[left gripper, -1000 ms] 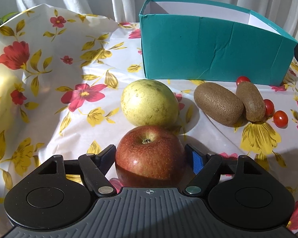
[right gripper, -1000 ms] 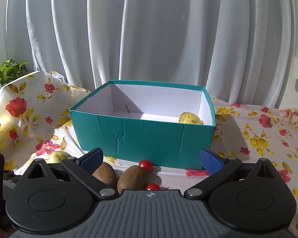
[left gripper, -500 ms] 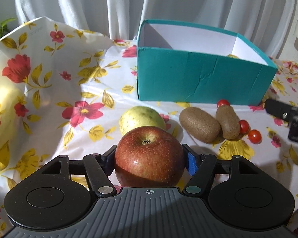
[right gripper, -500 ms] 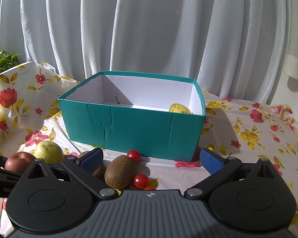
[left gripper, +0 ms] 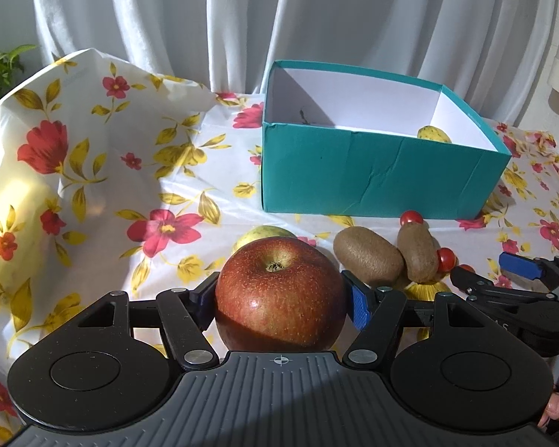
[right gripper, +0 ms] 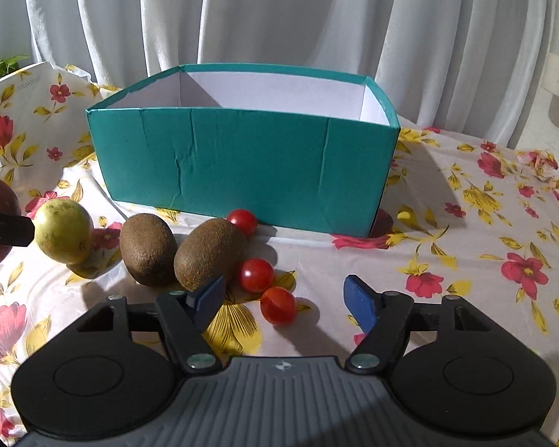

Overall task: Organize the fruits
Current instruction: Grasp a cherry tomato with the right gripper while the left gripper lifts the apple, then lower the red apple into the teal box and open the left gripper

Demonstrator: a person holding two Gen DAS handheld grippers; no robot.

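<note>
Between the blue pads of the left gripper (left gripper: 281, 300) a red apple (left gripper: 280, 294) is clamped, stem upward, and carried clear of the floral tablecloth (left gripper: 93, 193). A slip is judged the nearest risk: the skin is smooth and round, only narrow pads bear on its sides, and a sudden tilt could let it roll out onto the kiwis (left gripper: 367, 255) lying just beyond. The left gripper is pitched downward toward the teal box (left gripper: 372, 175), which is open-topped with a yellowish fruit (left gripper: 433, 135) resting in its far right corner.

Beside it, the right gripper (right gripper: 283, 300) is held low over the cloth, also angled downward; its jaws have just been closing, yet nothing is pressed between them. One cherry tomato (right gripper: 277, 304) lies in the gap, touching neither pad. The tomato is judged likely to be squashed or squirted sideways if it is pinched off-centre. The left pad stands just beside the nearer kiwi (right gripper: 207, 251), which could be nudged. A second tomato (right gripper: 256, 275) sits close behind, a third (right gripper: 242, 221) by the box wall. A green-yellow guava-like fruit (right gripper: 63, 231) waits farther left.
</note>
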